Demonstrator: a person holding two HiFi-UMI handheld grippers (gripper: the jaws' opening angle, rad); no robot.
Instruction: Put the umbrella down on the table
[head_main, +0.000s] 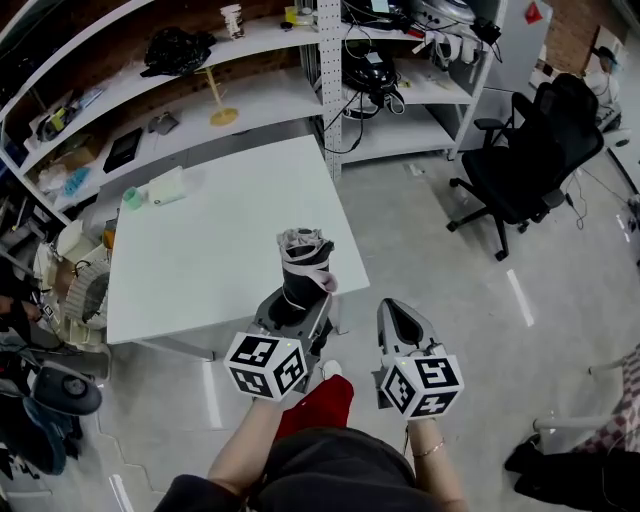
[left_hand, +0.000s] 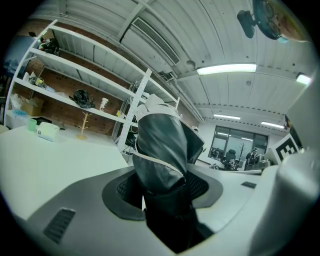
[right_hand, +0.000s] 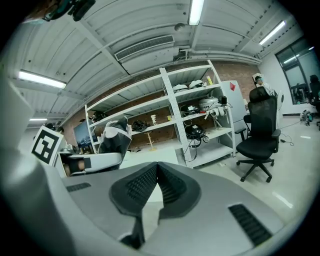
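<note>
1. Starting at the far left of the head view, clutter beside the table (head_main: 200, 240) is cut off by the frame edge and too dark to name.
2. Small items on the table's far left corner, one greenish and one white, are too small to identify.
3. Shelves (head_main: 250, 95) behind the table hold many small things, mostly blurred. A black heap and a yellow stand can be made out.
4. The left gripper (head_main: 296, 308) has its fingers clamped on the umbrella (head_main: 305, 262), which is folded, dark with a pale strap, and stands upright.
5. In the left gripper view the umbrella (left_hand: 165, 150) fills the gap in the left gripper (left_hand: 162, 195), and its lower end is hidden between the pads.
6. The umbrella is held in the air at the table's near edge, not lying on the top. How far above it cannot be told.
7. The right gripper (head_main: 399, 312) hangs over the floor just right of the table, holding nothing.
8. In the right gripper view its fingertips (right_hand: 150, 175) meet at the front.
9. The office chair (head_main: 530, 160) stands well apart at the right.
10. Only the person's forearms and lap show.
11. Counted: one umbrella, two grippers, two marker cubes, one table, one chair.
</note>
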